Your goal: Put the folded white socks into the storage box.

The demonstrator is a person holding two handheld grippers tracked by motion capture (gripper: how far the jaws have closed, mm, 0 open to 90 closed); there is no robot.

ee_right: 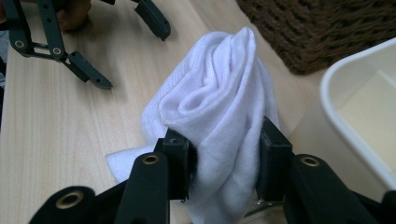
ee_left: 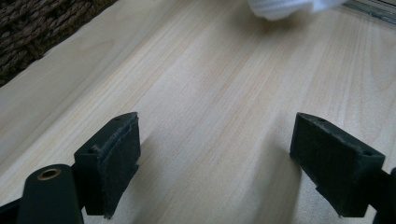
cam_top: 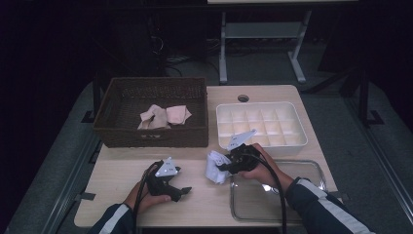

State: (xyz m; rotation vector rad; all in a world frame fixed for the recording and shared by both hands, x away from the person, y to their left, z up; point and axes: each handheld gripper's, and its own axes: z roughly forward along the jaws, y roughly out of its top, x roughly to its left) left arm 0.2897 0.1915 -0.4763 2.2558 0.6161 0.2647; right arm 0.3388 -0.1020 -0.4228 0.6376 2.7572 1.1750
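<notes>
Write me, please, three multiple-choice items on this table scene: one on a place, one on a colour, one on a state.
1. Where do the beige cloths lie?
A. in the wicker basket
B. in the white divided tray
C. in the clear tray

2. What colour is the rolled sock?
A. red
B. white
C. black

3. How does the left gripper stand?
A. shut on the sock
B. shut on a cloth
C. open over bare table

Answers:
1 A, the cloths rest inside the basket.
2 B, the sock is white in the right gripper.
3 C, its fingers stand wide apart with only wood between.

White sock (ee_right: 219, 98), brown wicker basket (cam_top: 152, 114)
</notes>
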